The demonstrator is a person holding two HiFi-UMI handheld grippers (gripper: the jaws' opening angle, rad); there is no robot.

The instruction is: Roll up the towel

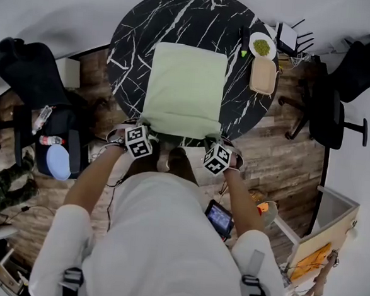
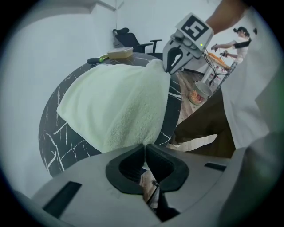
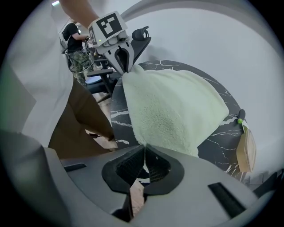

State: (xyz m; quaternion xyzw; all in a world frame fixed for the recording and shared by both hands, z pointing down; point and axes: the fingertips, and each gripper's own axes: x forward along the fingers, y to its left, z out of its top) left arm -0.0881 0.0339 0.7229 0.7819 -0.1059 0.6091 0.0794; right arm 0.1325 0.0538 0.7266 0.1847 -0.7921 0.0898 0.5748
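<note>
A pale green towel (image 1: 184, 90) lies flat on the round black marble table (image 1: 132, 39), its near edge at the table's rim. My left gripper (image 1: 140, 123) pinches the towel's near left corner (image 2: 133, 137); its jaws meet on the fabric in the left gripper view (image 2: 145, 147). At the near right corner, my right gripper (image 1: 219, 140) is shut on the towel (image 3: 173, 111), the jaws closed on the fleece (image 3: 143, 147). Each gripper view shows the other gripper, the right one (image 2: 174, 66) and the left one (image 3: 124, 67), with its tips on its own corner.
At the table's far right stand a wooden tray (image 1: 263, 75), a white bowl of green food (image 1: 262, 46) and a dark utensil (image 1: 244, 41). Office chairs stand right (image 1: 336, 107) and left (image 1: 26, 70) of the table. A dark screen (image 1: 220, 217) sits by my right side.
</note>
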